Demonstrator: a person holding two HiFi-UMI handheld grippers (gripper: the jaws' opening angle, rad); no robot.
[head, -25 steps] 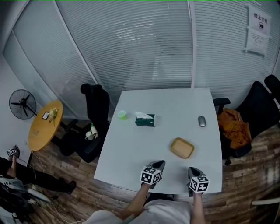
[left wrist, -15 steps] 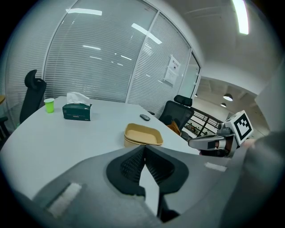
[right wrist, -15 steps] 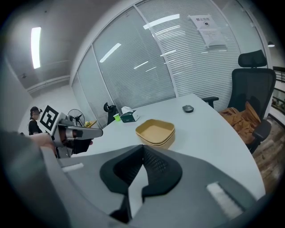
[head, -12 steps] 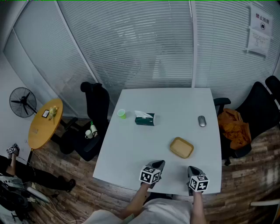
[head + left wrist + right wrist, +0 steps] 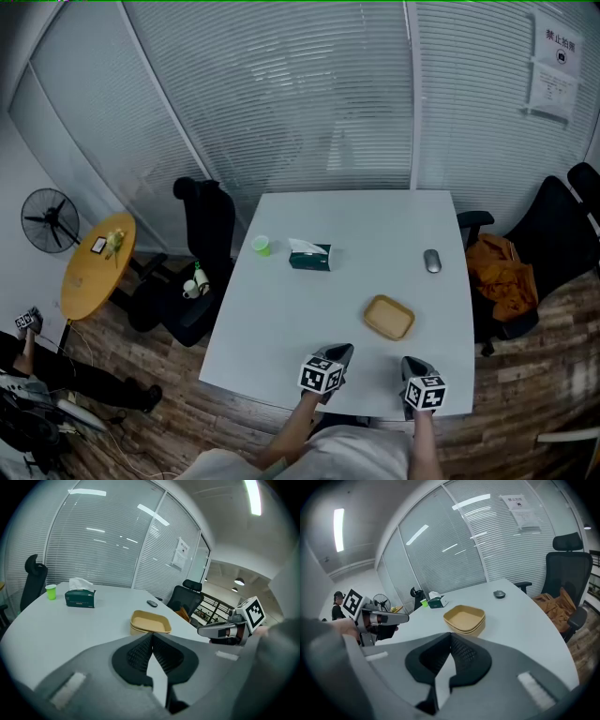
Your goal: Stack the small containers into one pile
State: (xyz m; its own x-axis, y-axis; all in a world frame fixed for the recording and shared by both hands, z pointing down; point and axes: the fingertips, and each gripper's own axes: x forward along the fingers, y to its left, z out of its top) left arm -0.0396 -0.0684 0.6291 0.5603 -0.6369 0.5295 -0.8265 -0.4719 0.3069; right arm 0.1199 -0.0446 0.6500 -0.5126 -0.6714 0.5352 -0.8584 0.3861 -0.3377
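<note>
A big white table [image 5: 281, 319] stands in a room with glass walls. The small tan containers [image 5: 390, 317] sit on it in one pile, one tucked inside the other. The pile is on the right side of the table, close to the near edge, and nothing touches it. The left gripper [image 5: 151, 637] is down at the near edge of the table. Its two jaws are pressed tight together with nothing between them. The right gripper [image 5: 450, 637] is near it, and its jaws are pressed together too and hold nothing. Both grippers point toward the pile, which lies in front of them and apart from them. Farther back on the table are a dark green tissue box [image 5: 310, 256] and a little green cup [image 5: 262, 246] by the left edge. A grey mouse [image 5: 432, 260] lies near the right edge. A black chair [image 5: 211, 230] stands at the left of the table.
</note>
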